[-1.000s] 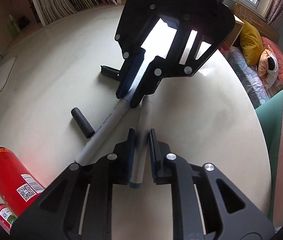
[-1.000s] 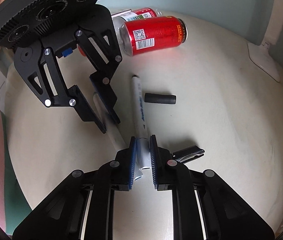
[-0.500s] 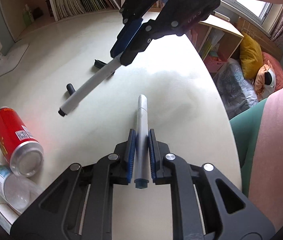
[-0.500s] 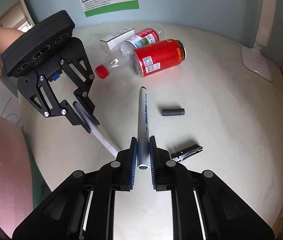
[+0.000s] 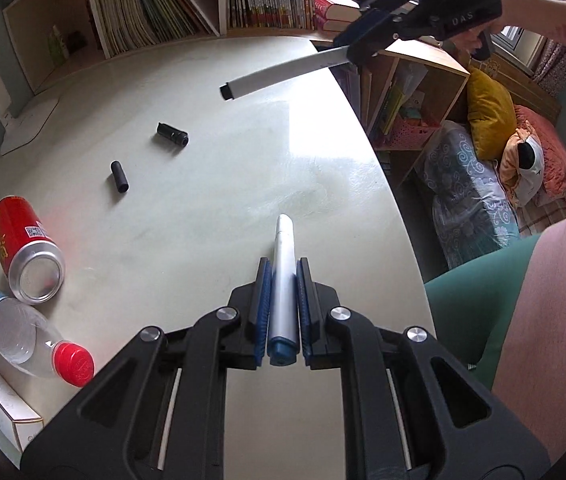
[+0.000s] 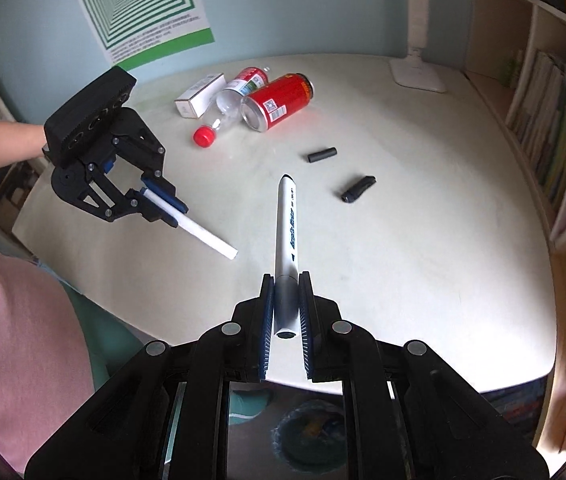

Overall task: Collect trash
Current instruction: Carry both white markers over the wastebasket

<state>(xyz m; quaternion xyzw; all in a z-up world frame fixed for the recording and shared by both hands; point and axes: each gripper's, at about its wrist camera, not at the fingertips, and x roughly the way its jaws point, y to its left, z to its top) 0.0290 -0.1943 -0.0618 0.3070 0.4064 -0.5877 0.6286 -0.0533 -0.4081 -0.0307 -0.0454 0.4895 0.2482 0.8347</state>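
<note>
Left wrist view: left gripper [image 5: 283, 300] clamps a white blue-ended marker [image 5: 283, 280]; right gripper [image 6: 286, 312] clamps a white blue-lettered marker [image 6: 287, 224], above the cream table [image 6: 403, 260].

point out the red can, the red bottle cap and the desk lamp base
red can [image 6: 279, 100], right wrist view, on its printed side.
red bottle cap [image 6: 203, 137], right wrist view, on the cap's top.
desk lamp base [image 6: 419, 74], right wrist view, on its flat foot.

Both claws are matte black plastic: the left claw [image 5: 283, 312] and right claw [image 6: 286, 320] carry blue ribbed pads [image 5: 263, 308] and silver screws [image 5: 228, 313]. At three o'clock, a pink garment [image 5: 555, 320].
</note>
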